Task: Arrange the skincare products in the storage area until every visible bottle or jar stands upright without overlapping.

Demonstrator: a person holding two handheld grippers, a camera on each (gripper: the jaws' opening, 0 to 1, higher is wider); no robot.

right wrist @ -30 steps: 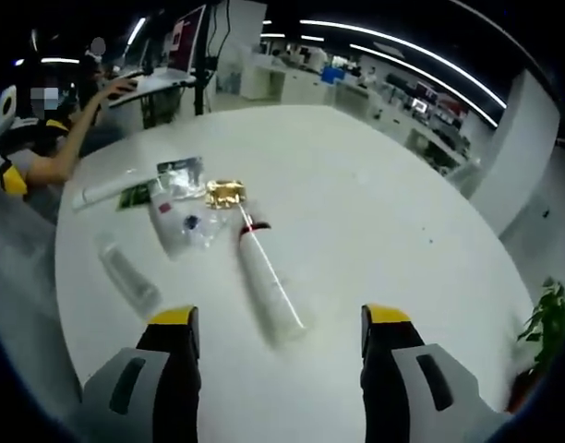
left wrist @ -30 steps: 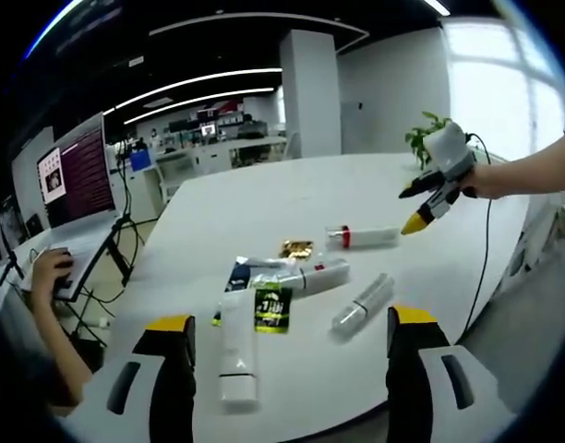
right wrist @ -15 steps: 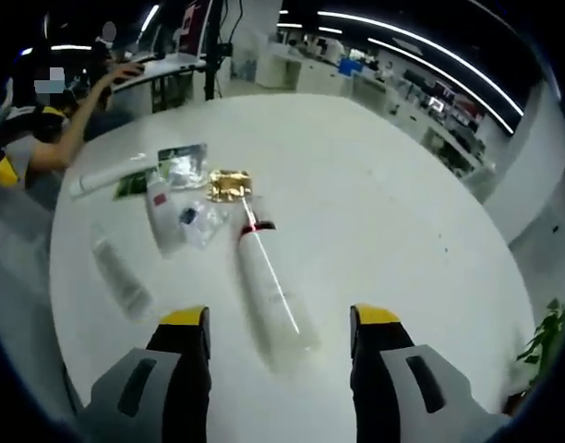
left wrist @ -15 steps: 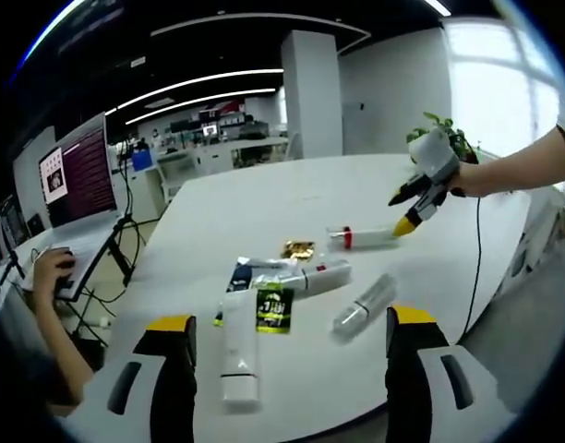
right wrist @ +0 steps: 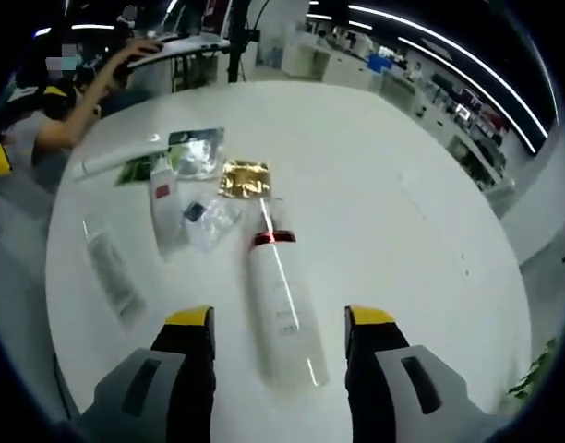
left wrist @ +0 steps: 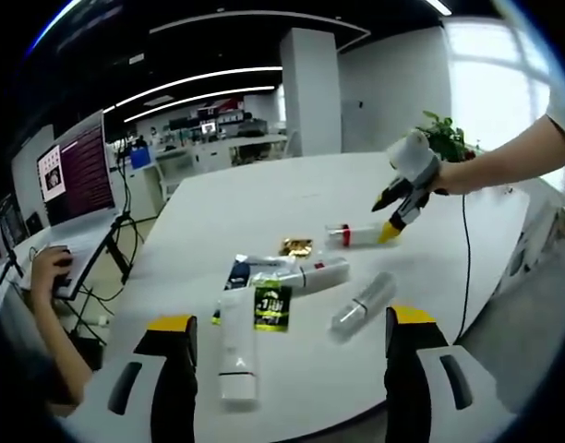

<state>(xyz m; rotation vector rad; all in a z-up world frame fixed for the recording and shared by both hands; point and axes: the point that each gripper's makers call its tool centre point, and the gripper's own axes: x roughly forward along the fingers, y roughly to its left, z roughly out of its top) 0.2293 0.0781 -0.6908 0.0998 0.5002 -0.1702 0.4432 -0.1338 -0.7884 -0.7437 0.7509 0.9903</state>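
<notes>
On white table [right wrist: 402, 212], red-banded bottle [right wrist: 282, 314] lies flat between open right gripper's [right wrist: 278, 323] jaws.

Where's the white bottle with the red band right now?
In the right gripper view the white bottle with the red band lies flat on the white table, between the right gripper's open fingers, its clear cap pointing at the gold sachet.

Left gripper [left wrist: 289, 378]: two broad black fingers [left wrist: 174, 388] with yellow tips, each backed by a grey moulded shell bearing a dark oval slot. Right gripper [right wrist: 278, 369]: identical build, black fingers [right wrist: 192, 374] capped in yellow, grey shells with oval slots. Seen from the left gripper view, the right gripper [left wrist: 394, 214] has a pale grey housing, black fingers with yellow tips, and a thin black cable [left wrist: 465, 268] trailing below it.
</notes>
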